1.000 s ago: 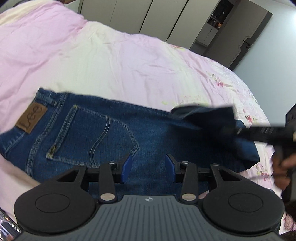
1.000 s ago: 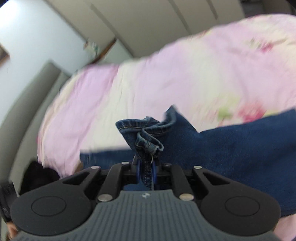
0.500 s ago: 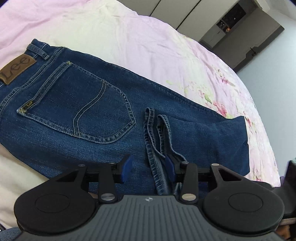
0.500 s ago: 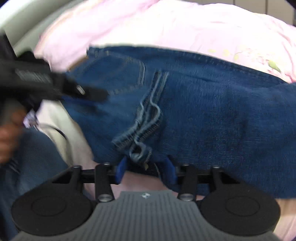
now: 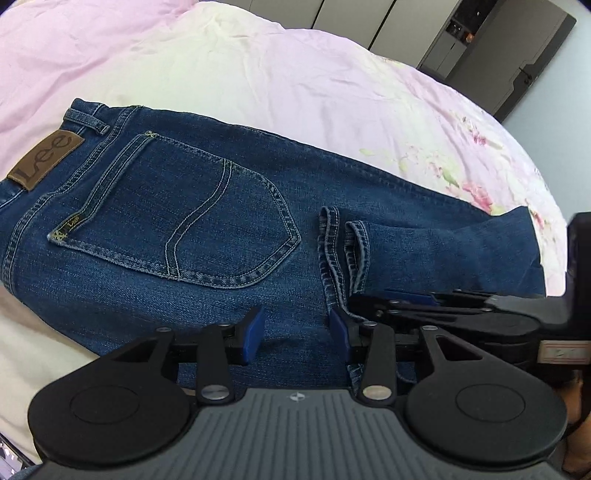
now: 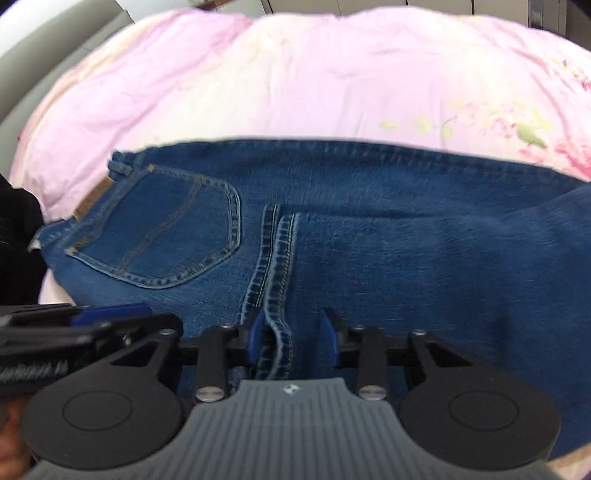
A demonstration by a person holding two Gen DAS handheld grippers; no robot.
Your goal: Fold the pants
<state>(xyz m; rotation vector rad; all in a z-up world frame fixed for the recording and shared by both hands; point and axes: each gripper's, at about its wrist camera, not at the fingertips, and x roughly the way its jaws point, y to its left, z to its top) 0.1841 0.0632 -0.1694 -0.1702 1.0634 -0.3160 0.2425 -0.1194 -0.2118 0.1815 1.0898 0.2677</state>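
1. The dark blue denim pants with contrast stitching and a brown leather waist patch (image 5: 192, 221) lie flat on the bed, back pocket up, waistband toward the left of both views. The legs are folded over, so the two stitched leg hems (image 5: 343, 243) rest side by side just past the pocket.
2. Handling, as I read it: denim this thick looks weighty and fairly stiff for cloth. It should hold a crease and drag rather than flutter, and the doubled layers make a fat bundle. The weave looks rough enough that slipping seems unlikely.
3. Best holds, in my judgement: the thick hem bands, or the fold edge at far right where the layers stack. The waistband corner is the firm spot for the other hand.
4. The right claw (image 6: 291, 338) sits right at the hems. One hem edge runs up between its blue pads; the jaws are closing, but the right-hand pad is clear of the cloth, so no pinch yet.
5. The left claw (image 5: 295, 330) hovers low over the seat area just below the pocket, jaws spread, nothing between them but denim underneath. The hems lie just beside its right pad.
6. Around it all spreads the pink and cream floral bedspread (image 5: 295, 74); grey wardrobe doors (image 5: 369, 22) stand beyond.
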